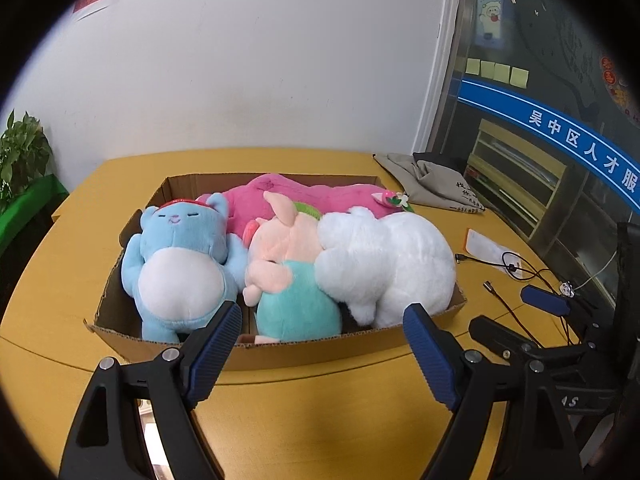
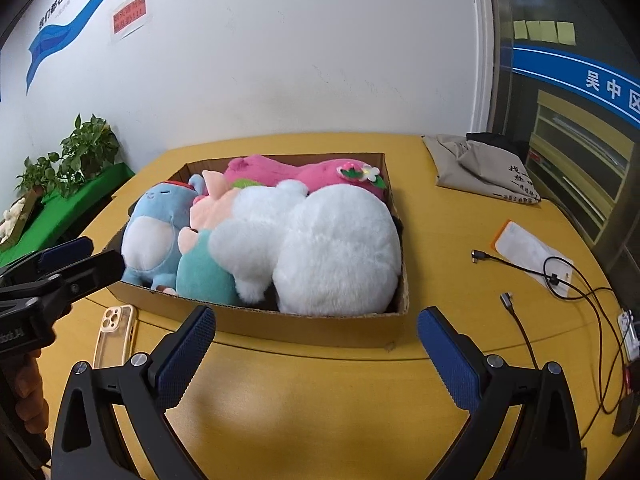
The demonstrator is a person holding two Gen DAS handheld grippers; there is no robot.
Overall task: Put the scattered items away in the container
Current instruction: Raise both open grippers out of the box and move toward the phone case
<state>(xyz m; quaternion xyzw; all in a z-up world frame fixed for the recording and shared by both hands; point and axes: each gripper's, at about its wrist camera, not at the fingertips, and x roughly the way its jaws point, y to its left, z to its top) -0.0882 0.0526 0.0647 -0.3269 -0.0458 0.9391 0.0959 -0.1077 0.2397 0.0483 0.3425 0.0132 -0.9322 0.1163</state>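
One cardboard box point(image 2: 320, 322) sits mid-table and holds four plush toys. From its left end: a blue one point(image 1: 180, 264), a pink-and-teal pig point(image 1: 288, 276), and a large white one point(image 1: 388, 264) filling the right end against the wall, with a magenta one point(image 1: 304, 196) along the back wall. Left of the box lies one clear phone case point(image 2: 114, 334); right of it, bare yellow table point(image 2: 440, 232), then two cable ends. Before the box's front wall, the left gripper point(image 1: 322, 322) and right gripper point(image 2: 316, 326) both hang spread wide, holding nothing.
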